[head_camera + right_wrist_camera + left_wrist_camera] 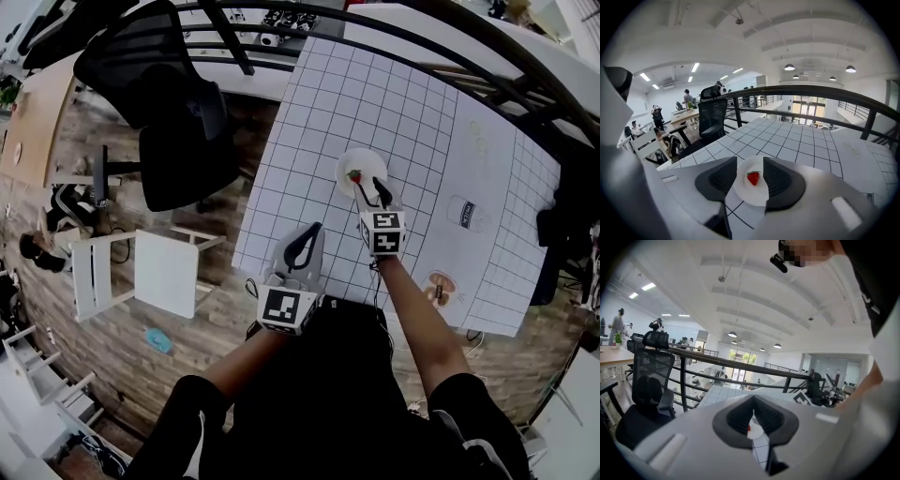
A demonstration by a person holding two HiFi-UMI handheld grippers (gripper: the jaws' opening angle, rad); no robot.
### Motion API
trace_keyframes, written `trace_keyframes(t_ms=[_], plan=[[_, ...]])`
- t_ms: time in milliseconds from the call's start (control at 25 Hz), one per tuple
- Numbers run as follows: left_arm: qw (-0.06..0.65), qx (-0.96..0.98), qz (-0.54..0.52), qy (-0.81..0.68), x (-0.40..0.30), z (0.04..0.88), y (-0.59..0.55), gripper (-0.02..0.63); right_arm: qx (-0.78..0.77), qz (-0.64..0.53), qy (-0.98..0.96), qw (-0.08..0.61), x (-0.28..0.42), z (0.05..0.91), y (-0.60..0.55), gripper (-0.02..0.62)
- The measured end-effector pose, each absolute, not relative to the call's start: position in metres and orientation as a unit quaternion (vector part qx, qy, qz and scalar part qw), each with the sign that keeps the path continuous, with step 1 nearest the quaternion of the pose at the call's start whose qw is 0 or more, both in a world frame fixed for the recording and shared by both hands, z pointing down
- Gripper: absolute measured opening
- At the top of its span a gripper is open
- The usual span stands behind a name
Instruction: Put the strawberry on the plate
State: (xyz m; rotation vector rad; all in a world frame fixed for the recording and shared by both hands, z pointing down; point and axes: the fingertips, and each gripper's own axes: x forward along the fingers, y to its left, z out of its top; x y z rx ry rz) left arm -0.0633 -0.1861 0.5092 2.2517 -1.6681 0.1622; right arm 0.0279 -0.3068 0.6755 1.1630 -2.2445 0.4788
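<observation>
A red strawberry [354, 175] lies on a small white plate [364, 164] on the gridded white mat [309, 122]. My right gripper [368, 189] is open, with its fingertips over the plate's near edge. In the right gripper view the strawberry [753, 177] rests on the plate [749, 194] between the two spread jaws of the right gripper [750, 162], touching neither. My left gripper [304, 244] hovers over the mat's near edge, left of the plate; its jaws meet at the tips with nothing held. In the left gripper view the left gripper [753, 401] shows a sliver of plate and strawberry [749, 428] behind it.
A black office chair [173, 108] and a white chair [141, 272] stand left of the table on the wooden floor. On the mat to the right are a printed label [466, 214] and a small round object [439, 285]. A dark railing [441, 47] runs behind the table.
</observation>
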Motion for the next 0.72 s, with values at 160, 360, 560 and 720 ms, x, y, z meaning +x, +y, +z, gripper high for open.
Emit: trace_keyframes(t_ms=[160, 360, 560, 720], plan=[[0.162, 0.794, 0.051, -0.583, -0.058, 0.495, -0.201, 0.008, 0.445, 0.178, -0.839, 0.256, 0.034, 0.639, -0.310, 0.176], [0.162, 0.804, 0.042, -0.571, -0.050, 0.484, -0.199, 0.008, 0.476, 0.165, -0.837, 0.214, 0.049, 0.585, -0.297, 0.176], [0.138, 0.829, 0.022, -0.541, -0.034, 0.472, -0.199, 0.008, 0.498, 0.139, -0.839, 0.171, 0.059, 0.528, -0.288, 0.173], [0.134, 0.840, 0.017, -0.525, -0.025, 0.463, -0.194, 0.008, 0.511, 0.123, -0.835, 0.161, 0.066, 0.501, -0.268, 0.169]])
